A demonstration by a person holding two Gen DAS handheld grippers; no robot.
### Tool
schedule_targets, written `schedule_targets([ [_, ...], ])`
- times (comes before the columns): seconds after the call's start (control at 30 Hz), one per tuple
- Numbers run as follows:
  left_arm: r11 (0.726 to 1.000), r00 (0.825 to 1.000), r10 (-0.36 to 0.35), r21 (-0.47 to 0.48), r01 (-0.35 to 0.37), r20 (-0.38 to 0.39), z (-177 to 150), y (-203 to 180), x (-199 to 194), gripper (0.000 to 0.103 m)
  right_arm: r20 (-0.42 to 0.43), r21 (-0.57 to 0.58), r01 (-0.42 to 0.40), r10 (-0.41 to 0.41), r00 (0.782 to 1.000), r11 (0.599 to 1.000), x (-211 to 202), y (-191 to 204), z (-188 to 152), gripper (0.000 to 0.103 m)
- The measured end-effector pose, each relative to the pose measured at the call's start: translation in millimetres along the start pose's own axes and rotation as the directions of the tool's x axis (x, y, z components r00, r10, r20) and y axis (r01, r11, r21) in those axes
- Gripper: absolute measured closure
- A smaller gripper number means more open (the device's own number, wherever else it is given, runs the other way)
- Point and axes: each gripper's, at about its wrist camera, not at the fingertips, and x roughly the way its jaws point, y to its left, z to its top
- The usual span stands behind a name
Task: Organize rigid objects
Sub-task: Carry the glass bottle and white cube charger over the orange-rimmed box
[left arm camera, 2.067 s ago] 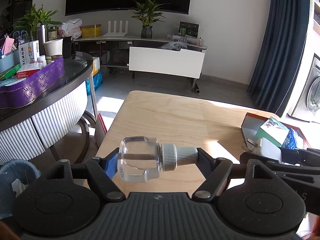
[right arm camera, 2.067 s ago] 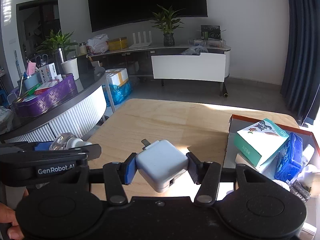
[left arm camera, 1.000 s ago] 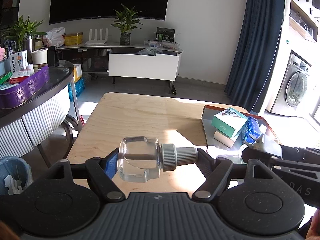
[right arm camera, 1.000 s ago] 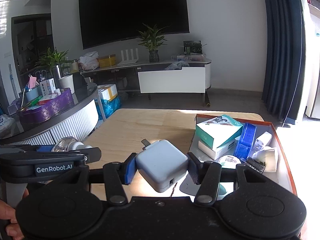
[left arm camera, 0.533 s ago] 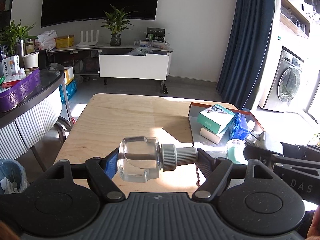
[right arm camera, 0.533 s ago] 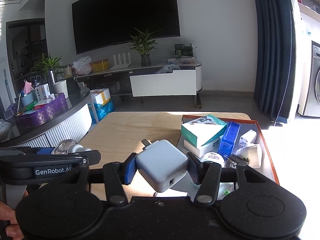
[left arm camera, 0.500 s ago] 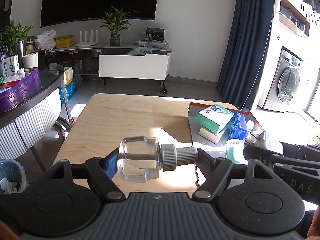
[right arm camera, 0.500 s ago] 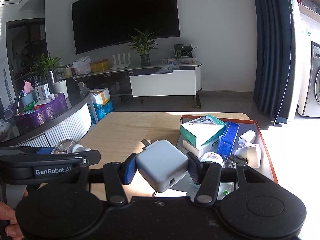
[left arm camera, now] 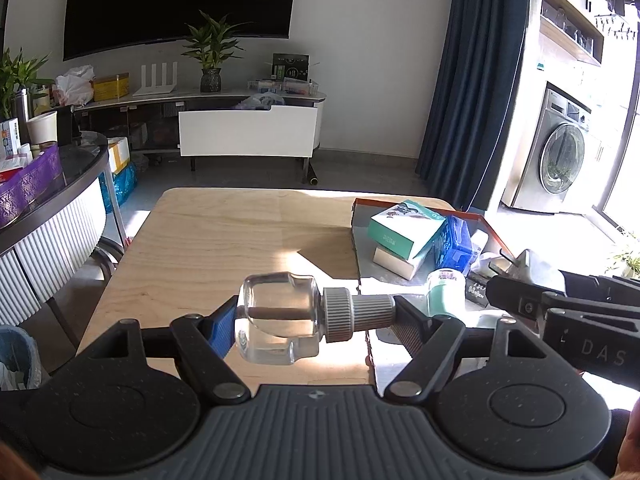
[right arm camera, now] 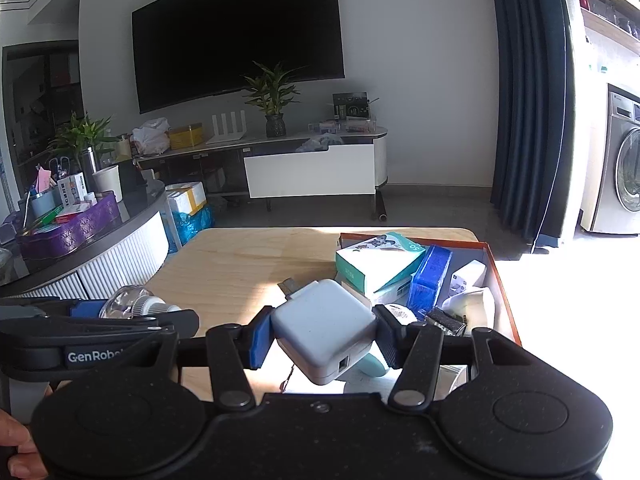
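The left gripper (left arm camera: 316, 316) has its jaws clamped on a clear bottle (left arm camera: 280, 316) lying sideways above the wooden surface (left arm camera: 224, 240). The right gripper's (right arm camera: 320, 334) jaws grip a white charger (right arm camera: 324, 330); the box (right arm camera: 502, 280) of goods sits at two o'clock.

A home living room: a big wall-mounted TV (right arm camera: 236, 36) hangs above a low media console (left arm camera: 224, 120) bearing a potted plant (left arm camera: 210, 56), with a dark curtain (left arm camera: 468, 80) and a washing machine (left arm camera: 560, 152) beyond.
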Motion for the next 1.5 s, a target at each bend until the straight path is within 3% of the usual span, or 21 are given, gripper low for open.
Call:
schedule_targets([
  [0.7,0.999,0.999,-0.038,0.018,0.039,-0.008,-0.8,-13.0,2.7,0.024,0.024,0.033,0.06,-0.061,0.998,0.998,-12.7,-24.5,-0.6,0.039],
  [1.5,0.986,0.991,-0.13,0.097,0.133,-0.034,0.3,-53.2,19.0,0.024,0.025,0.097,0.157,-0.161,0.987,0.983,-20.7,-61.3,-3.6,0.039],
])
